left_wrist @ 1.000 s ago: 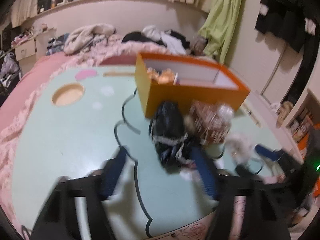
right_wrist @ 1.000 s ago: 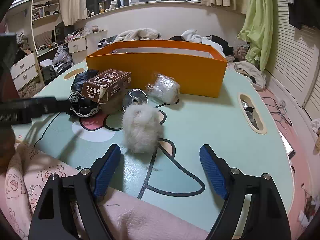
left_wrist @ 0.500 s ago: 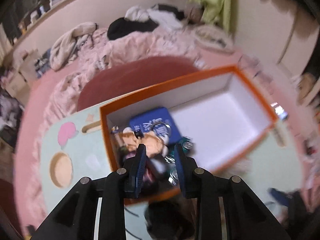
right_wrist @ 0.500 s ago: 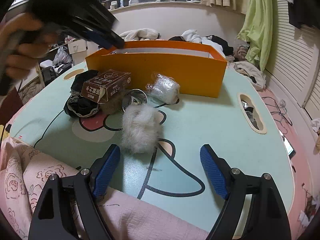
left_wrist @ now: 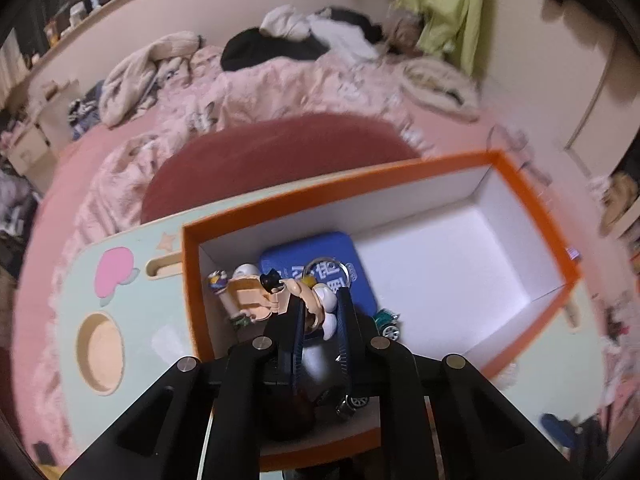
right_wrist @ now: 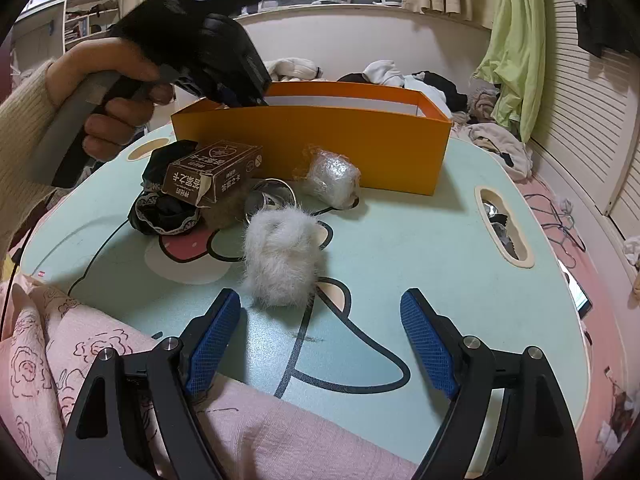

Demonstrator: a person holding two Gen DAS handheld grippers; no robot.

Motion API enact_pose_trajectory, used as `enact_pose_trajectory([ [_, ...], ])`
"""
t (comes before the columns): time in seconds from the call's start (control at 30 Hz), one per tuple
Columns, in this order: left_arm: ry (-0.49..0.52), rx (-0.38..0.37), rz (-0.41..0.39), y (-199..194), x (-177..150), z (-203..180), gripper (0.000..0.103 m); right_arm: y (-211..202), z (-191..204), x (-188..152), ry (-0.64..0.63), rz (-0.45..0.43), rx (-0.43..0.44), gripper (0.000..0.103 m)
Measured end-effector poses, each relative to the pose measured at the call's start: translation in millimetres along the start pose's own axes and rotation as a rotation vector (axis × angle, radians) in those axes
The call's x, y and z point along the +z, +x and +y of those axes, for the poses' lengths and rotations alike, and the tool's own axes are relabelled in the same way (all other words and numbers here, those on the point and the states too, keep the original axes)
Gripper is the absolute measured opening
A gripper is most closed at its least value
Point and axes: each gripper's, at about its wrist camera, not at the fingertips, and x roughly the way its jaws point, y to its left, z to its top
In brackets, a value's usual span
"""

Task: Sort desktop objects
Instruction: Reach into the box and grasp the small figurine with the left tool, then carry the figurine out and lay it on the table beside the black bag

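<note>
The orange box point(left_wrist: 400, 168) stands on the mint table point(left_wrist: 132, 320), and my left gripper point(left_wrist: 320, 298) reaches down into its left end. Its jaws are shut to a narrow slit, and I see nothing pinched between them. Under it lie a doll figure point(left_wrist: 256, 300), a blue pouch point(left_wrist: 288, 264) with a key ring and a teal toy car point(left_wrist: 386, 320). My right gripper point(right_wrist: 320, 308) hangs open over the table's near edge. Just beyond it sits a white fur pompom point(right_wrist: 280, 256). A brown carton point(right_wrist: 212, 172), black lace cloth point(right_wrist: 168, 208), a round tin point(right_wrist: 270, 200) and a plastic-wrapped ball point(right_wrist: 332, 178) lie before the orange box point(right_wrist: 360, 140).
A person's hand point(right_wrist: 112, 76) holds the left gripper point(right_wrist: 224, 60) above the box's left corner. A pink floral blanket point(right_wrist: 120, 360) covers the table's near edge. A slot point(right_wrist: 500, 224) in the table at the right holds small items. The box's right half point(left_wrist: 460, 260) is bare white.
My left gripper has moved from over the black cloth on the table to above and into the orange box, and its jaws have gone from wide apart to nearly together. The right gripper has stayed still.
</note>
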Motion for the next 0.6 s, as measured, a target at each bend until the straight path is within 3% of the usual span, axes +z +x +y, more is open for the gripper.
enact_pose_trajectory([
  [0.23, -0.111, -0.185, -0.154, -56, -3, 32, 0.014, 2, 0, 1, 0.000, 0.000, 0.000, 0.082],
  [0.43, -0.138, -0.363, -0.261, -120, -36, 32, 0.014, 1, 0, 1, 0.000, 0.000, 0.000, 0.082],
  [0.5, -0.148, -0.387, -0.278, -133, -57, 34, 0.014, 2, 1, 1, 0.000, 0.000, 0.000, 0.082],
  [0.6, -0.196, -0.343, -0.297, -137, -88, 45, 0.014, -1, 1, -1, 0.001, -0.002, -0.001, 0.082],
])
